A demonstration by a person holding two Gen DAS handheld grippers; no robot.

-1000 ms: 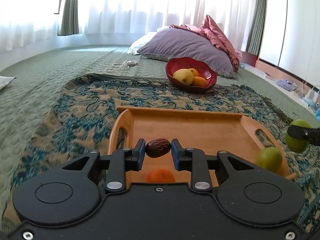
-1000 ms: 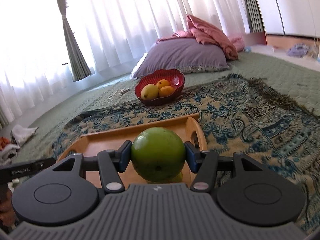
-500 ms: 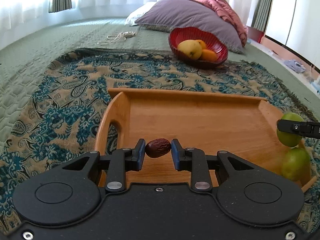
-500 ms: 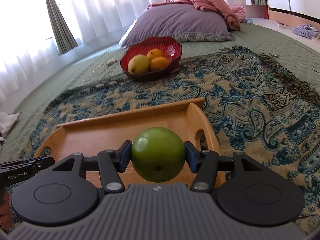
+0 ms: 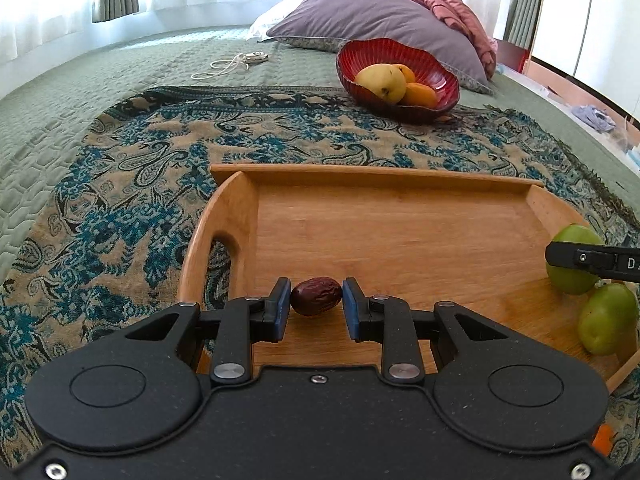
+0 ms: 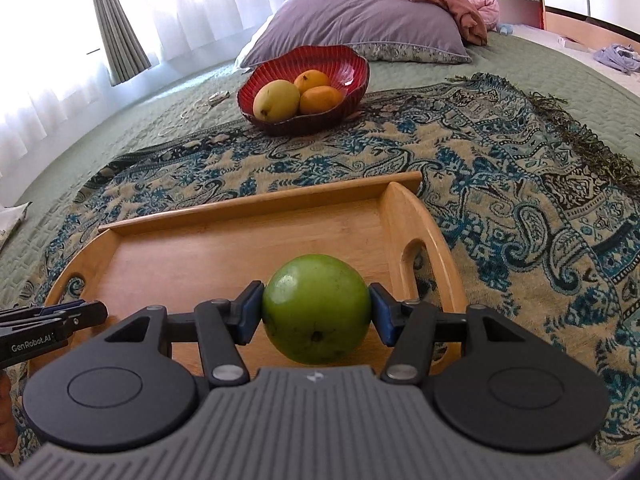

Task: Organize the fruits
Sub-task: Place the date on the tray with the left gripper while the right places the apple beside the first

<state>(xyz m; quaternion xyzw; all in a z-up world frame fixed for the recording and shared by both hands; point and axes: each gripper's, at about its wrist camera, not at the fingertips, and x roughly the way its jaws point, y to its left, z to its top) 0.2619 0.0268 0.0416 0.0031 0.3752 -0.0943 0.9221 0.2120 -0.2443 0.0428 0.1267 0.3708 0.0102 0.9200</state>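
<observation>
My left gripper (image 5: 316,304) is shut on a dark red date (image 5: 316,301), held low over the near left part of the wooden tray (image 5: 400,236). My right gripper (image 6: 316,312) is shut on a green apple (image 6: 316,308) over the tray's right end (image 6: 404,216); that apple also shows in the left wrist view (image 5: 572,260). A second green fruit (image 5: 608,324) lies in the tray's right corner. A red bowl (image 5: 436,76) beyond the tray holds a yellow mango (image 5: 380,82) and oranges (image 5: 418,94).
The tray rests on a patterned blue and tan throw (image 5: 132,184) over a green quilted bed (image 5: 72,96). A purple pillow (image 5: 372,20) and pink blanket (image 5: 456,4) lie behind the bowl. A white cord (image 5: 232,64) lies far left. Something orange (image 5: 602,438) shows at the lower right edge.
Both grippers have moved up and tilted down over the tray, each still holding its fruit. The orange seen under the left gripper is out of sight now.
</observation>
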